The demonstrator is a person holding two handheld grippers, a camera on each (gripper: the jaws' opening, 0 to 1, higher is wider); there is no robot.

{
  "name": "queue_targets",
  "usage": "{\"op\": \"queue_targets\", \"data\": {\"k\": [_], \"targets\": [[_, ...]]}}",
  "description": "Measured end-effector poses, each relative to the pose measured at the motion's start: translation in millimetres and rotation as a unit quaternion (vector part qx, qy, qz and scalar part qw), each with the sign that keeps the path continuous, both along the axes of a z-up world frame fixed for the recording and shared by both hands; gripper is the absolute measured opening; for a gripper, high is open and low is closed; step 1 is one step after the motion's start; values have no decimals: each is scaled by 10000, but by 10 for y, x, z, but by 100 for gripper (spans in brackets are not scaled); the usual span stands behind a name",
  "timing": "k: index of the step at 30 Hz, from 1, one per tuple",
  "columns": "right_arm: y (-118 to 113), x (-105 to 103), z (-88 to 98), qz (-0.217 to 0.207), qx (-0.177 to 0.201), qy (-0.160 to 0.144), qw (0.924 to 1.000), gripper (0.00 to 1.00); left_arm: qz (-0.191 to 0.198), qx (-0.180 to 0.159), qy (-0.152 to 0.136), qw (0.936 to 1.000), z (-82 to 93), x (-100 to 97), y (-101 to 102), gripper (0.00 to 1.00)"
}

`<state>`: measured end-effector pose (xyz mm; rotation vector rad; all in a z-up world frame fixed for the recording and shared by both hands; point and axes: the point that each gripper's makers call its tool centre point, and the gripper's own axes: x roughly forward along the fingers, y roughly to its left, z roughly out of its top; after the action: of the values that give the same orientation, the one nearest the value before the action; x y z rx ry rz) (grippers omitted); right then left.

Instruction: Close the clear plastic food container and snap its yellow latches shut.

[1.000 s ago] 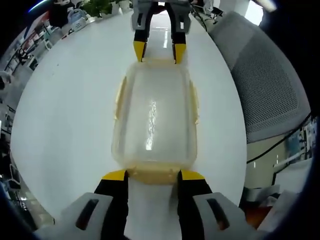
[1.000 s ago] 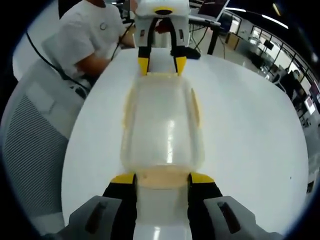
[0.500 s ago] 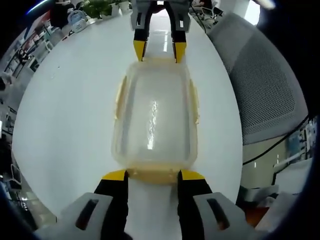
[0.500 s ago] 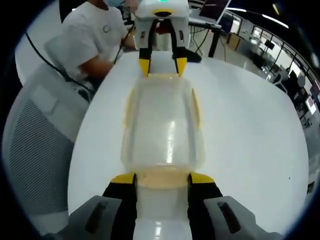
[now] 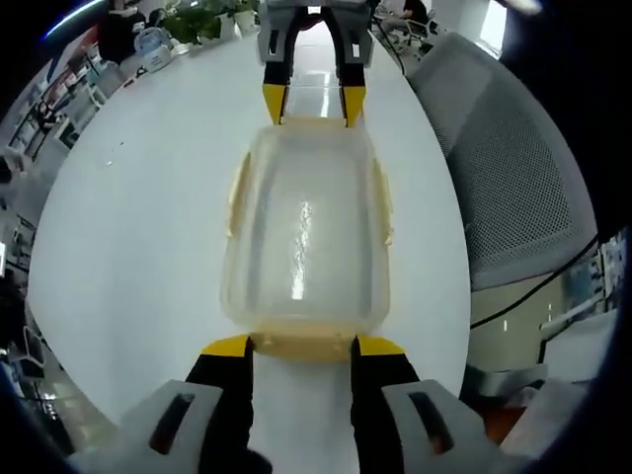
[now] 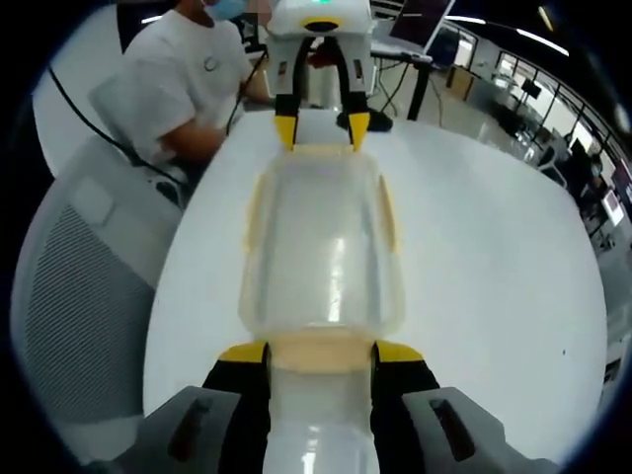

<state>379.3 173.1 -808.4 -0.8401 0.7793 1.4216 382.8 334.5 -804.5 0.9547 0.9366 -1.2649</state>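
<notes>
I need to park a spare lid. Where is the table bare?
Bare white table lies along both long sides of the container, out to the table edge. The short ends are crowded: the left gripper and right gripper sit at those latches.

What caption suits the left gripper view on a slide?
Two hand-held grippers meet opposite end latches of a clear container on a white table.

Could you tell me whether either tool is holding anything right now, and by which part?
Neither visibly grips: the left tool and right tool sit open, straddling the container's end latches.
</notes>
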Motion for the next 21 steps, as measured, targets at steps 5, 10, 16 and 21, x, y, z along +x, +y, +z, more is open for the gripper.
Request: {"op": "queue_targets", "data": {"k": [5,10,16,21], "targets": [[-14,-1,95,21,14,-39,10000,38,-75,17,-32,10000,73,-5,-13,37],[-45,21,172,20,20,-73,10000,38,-56,-2,-41,10000,150,6,-47,37],[-114,58,263,5,23,-117,9999,38,-79,-13,-81,9999,244,56,-115,37],[-157,55,302,-12,25,-106,9999,38,-114,-3,-113,9999,283,66,-157,37]]}}
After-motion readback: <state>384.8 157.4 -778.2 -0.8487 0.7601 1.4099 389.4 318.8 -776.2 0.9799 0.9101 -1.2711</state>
